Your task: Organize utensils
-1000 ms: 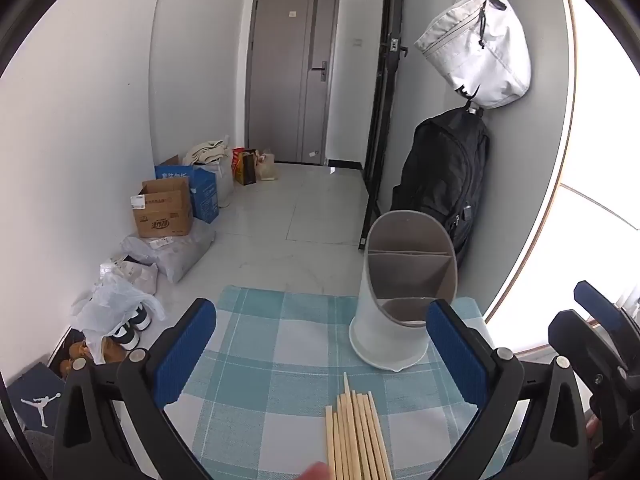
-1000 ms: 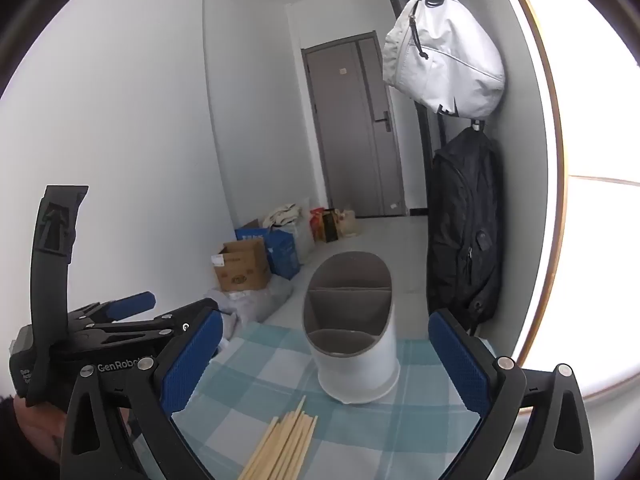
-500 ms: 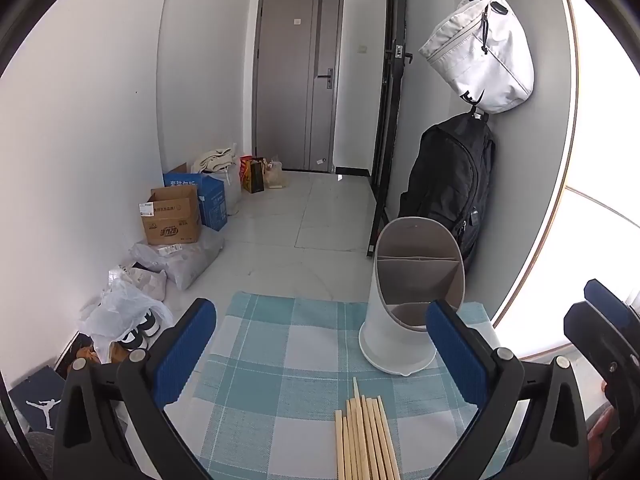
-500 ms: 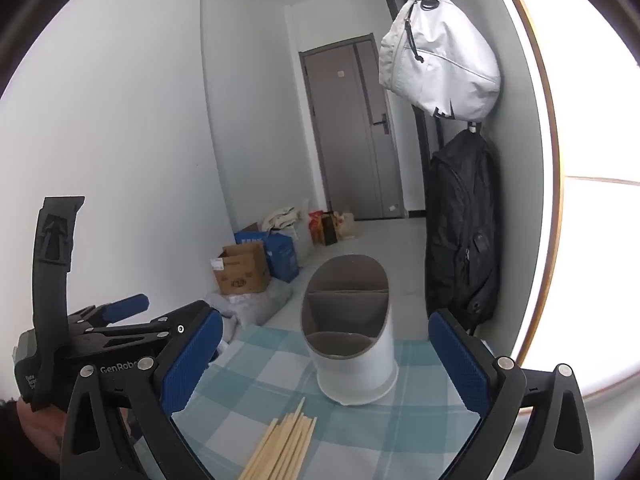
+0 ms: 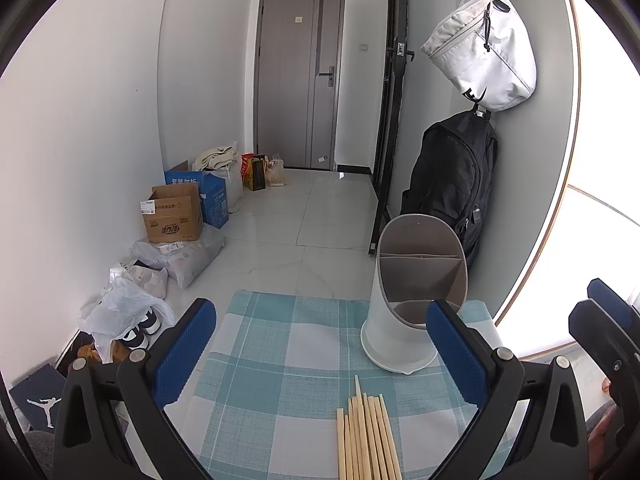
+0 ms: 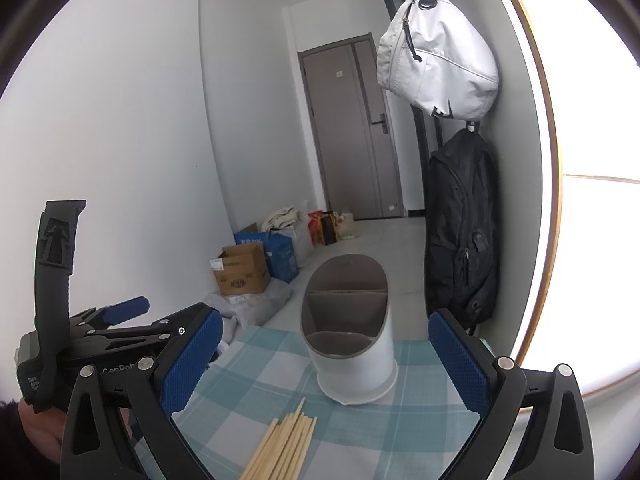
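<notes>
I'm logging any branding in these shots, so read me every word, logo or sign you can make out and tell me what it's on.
"GenRob", cut off by the finger in front: on the left gripper, seen from the right wrist.
Up-arrow sign: on that gripper's black upright part.
Jumpman logo, no words: on the dark box.
Chinese print on the brown carton and blue box: too blurred to read.

We read "GenRob", cut off, on the left claw [image 6: 160,318]; a Jumpman logo marked the dark shoebox [image 5: 38,404]; the brown carton [image 5: 173,220] bore unreadable Chinese print.
</notes>
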